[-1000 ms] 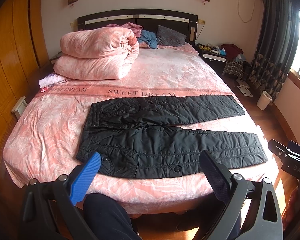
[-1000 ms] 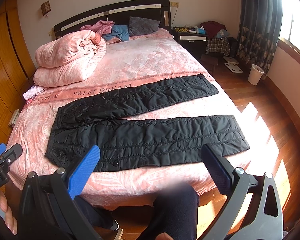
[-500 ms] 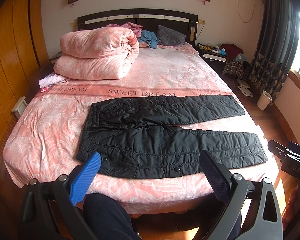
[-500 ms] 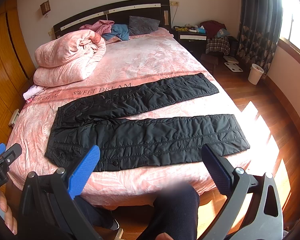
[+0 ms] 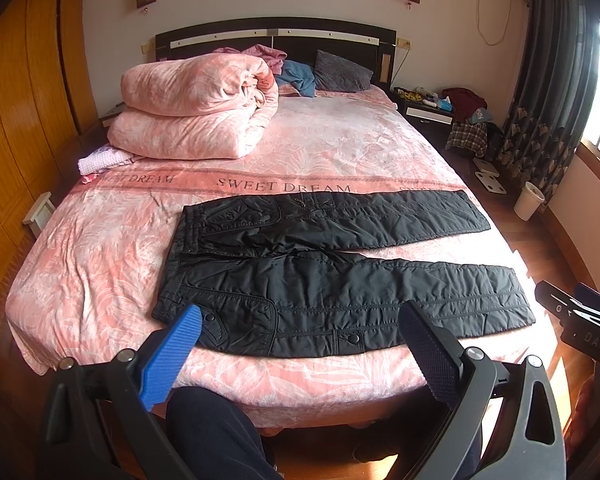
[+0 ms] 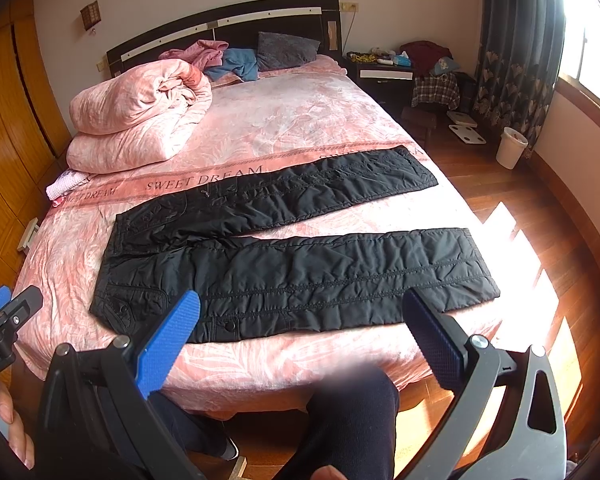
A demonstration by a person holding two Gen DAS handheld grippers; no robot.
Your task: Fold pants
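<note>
Black quilted pants (image 5: 320,276) lie flat on the pink bed (image 5: 100,272), waistband to the left, both legs spread apart and pointing right. They also show in the right wrist view (image 6: 292,264). My left gripper (image 5: 300,336) is open and empty, held off the bed's near edge, in front of the waist and near leg. My right gripper (image 6: 300,328) is open and empty, held off the near edge in front of the near leg. Neither touches the pants.
A rolled pink duvet (image 5: 196,112) lies at the bed's far left, clothes and a grey pillow (image 5: 342,76) by the headboard. A nightstand (image 5: 424,110), white bin (image 5: 530,200) and curtain stand at right. The person's dark-trousered knees (image 5: 216,432) are below the grippers.
</note>
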